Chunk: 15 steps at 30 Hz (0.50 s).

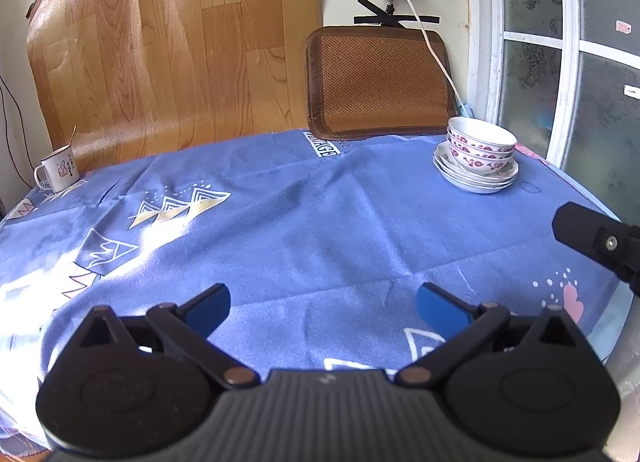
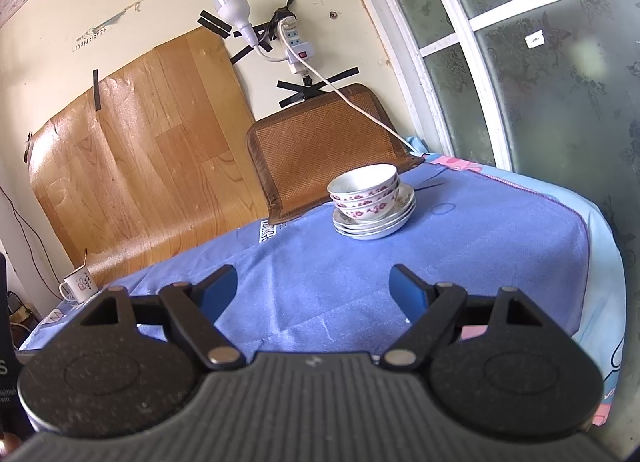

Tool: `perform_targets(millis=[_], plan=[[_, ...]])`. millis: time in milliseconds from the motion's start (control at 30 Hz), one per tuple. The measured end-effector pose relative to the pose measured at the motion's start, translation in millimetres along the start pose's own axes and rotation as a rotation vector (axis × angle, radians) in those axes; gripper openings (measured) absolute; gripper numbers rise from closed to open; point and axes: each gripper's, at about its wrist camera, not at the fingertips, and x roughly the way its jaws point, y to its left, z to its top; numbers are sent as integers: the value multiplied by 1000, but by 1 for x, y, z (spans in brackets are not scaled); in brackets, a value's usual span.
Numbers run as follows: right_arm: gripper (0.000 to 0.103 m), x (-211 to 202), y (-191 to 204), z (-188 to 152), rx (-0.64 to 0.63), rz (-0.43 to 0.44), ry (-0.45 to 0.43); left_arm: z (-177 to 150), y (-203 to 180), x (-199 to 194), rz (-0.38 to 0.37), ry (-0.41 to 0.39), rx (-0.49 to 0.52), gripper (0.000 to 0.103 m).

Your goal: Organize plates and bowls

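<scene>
Blue patterned cloth (image 1: 320,221) covered the counter; both the left claw (image 1: 322,304) and right claw (image 2: 314,288) gaped wide, empty. Farther back, stacked bowls (image 2: 366,189) sat on plates (image 2: 374,227), before a woven mat (image 2: 320,141) and wood-grain sheet (image 1: 172,57) against the wall.

Bright daylight, sharp, fisheye-warped edges.

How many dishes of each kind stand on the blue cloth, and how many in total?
Bowls, nested with flower pattern: 3
Plates, stacked under the bowls: about 4, edges hard to separate
Mug with a spoon in it: 1
Total: about 8
</scene>
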Motion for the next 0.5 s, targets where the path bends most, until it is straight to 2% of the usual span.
perform_targets(millis=[500], plan=[[85,0,0,1,-2,-4,-3,-2,-2,2,-3,5,8,103]])
